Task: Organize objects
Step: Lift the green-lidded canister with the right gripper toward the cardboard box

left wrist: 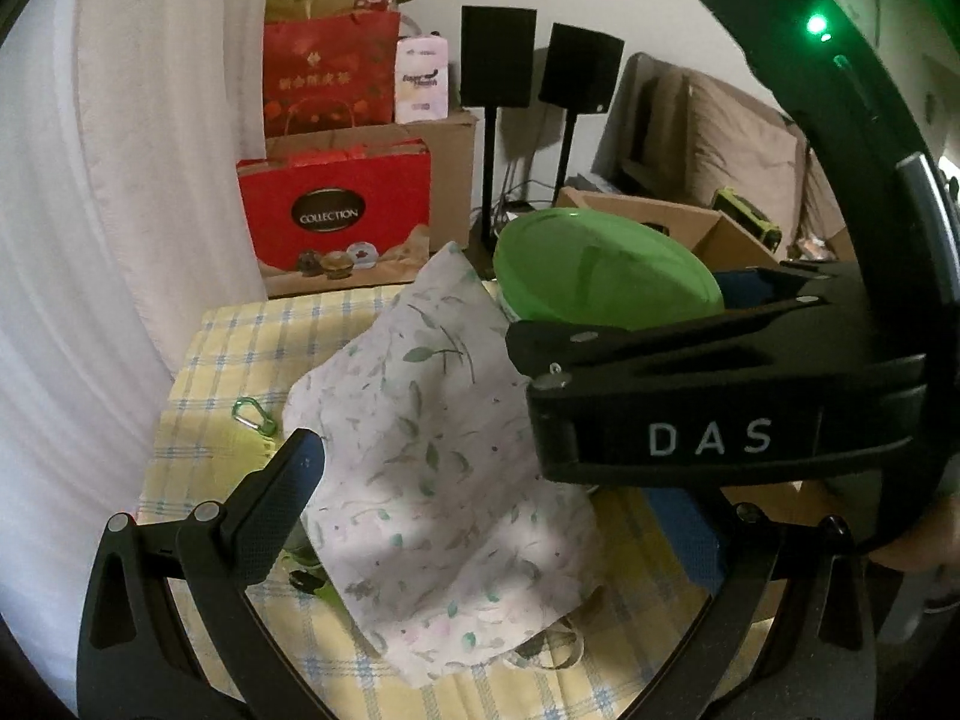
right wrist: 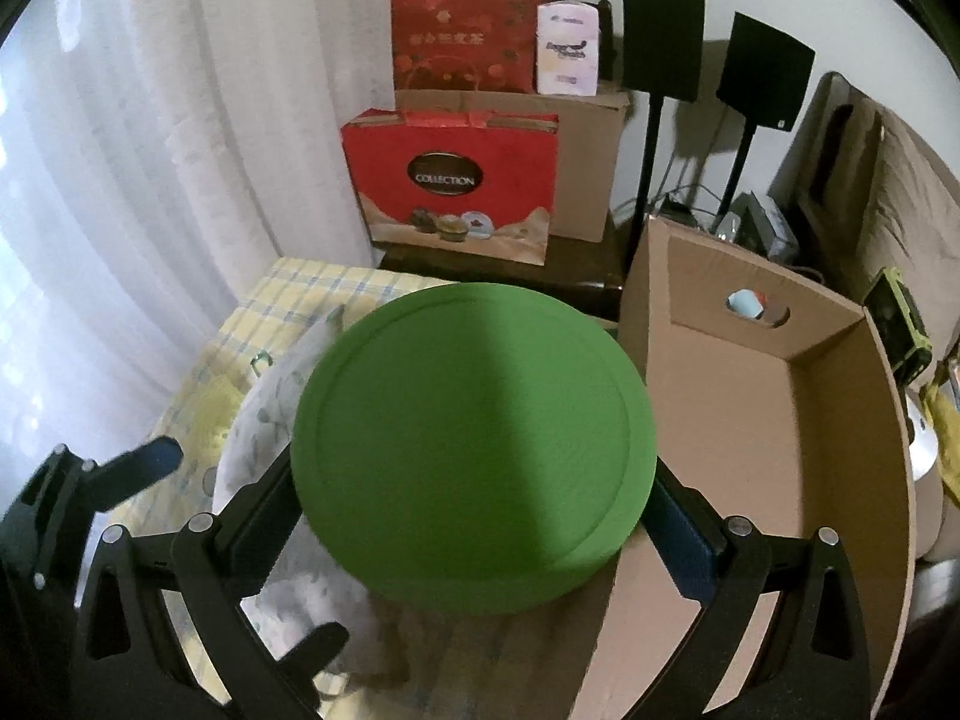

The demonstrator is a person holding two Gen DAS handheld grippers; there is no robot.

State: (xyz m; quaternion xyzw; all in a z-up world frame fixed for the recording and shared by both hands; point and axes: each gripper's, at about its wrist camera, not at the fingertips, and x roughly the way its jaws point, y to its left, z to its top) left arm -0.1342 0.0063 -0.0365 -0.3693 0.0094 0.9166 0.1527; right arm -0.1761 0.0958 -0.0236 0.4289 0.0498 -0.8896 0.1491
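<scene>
Now right tongs [right wrist: 474,516] clamp green lid [right wrist: 474,450], flat face tilted up

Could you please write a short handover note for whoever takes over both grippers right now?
Right gripper: shut on the green round lid, held up beside the open cardboard box, just left of its near wall.
Left gripper: open, holding nothing, hovering over the floral cloth.
On the yellow checked tablecloth: the floral cloth lies crumpled, a green carabiner to its left, and some small items half hidden under the cloth.
Done: the lid is lifted; the visible part of the box floor is bare.
Left: probably put the lid in the box, then deal with the cloth, carabiner and hidden items.
</scene>
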